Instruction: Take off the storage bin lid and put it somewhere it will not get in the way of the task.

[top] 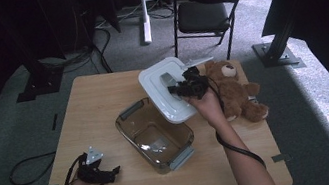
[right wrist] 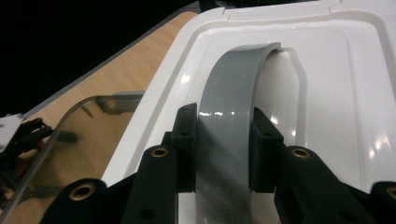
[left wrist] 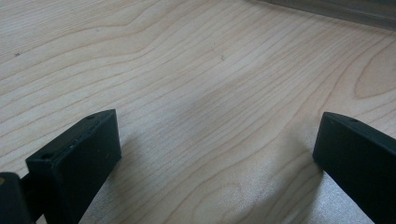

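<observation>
My right gripper (right wrist: 223, 154) is clamped on the grey handle (right wrist: 231, 112) of the white lid (top: 168, 89), held just beyond the glass container (top: 155, 135). Risk — the smooth handle slips, dropping the lid onto glass. Left gripper (top: 95, 171) rests apart — idle.

A white lid (top: 164, 90) with a grey handle (right wrist: 231, 116) is seen, plus a smoky clear container (top: 155, 134) with grey clips. Light wavy wood grain is shown on the table (left wrist: 196, 79). The teddy bear (top: 234, 92) is brown, the jaws black.
</observation>
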{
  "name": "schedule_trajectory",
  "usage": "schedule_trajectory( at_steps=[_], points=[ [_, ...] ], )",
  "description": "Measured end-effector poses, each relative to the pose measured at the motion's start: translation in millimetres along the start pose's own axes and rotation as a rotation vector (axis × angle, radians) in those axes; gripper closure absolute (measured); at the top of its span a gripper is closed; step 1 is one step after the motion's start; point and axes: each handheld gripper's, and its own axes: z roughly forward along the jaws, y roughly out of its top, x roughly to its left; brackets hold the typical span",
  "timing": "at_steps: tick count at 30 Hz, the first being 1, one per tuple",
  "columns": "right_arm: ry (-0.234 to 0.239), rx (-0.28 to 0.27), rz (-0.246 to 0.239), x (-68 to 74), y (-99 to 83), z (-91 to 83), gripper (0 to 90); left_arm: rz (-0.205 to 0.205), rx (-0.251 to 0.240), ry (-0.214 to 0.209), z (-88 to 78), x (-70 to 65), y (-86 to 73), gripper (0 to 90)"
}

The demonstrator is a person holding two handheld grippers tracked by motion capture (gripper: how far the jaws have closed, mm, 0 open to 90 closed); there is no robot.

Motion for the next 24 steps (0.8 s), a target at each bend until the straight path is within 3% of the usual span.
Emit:
schedule_trajectory(
  at_steps=[11,24],
  points=[
    [-0.016,0.017,0.040,-24.9,5.0,16.2,68.5,-0.004,-0.001,-0.001,0.1,-0.3,-0.1,1.4],
    [-0.051,0.062,0.088,-53.3,4.9,47.9,68.4,0.006,0.002,-0.010,-0.1,-0.6,0.0,1.4]
  ],
)
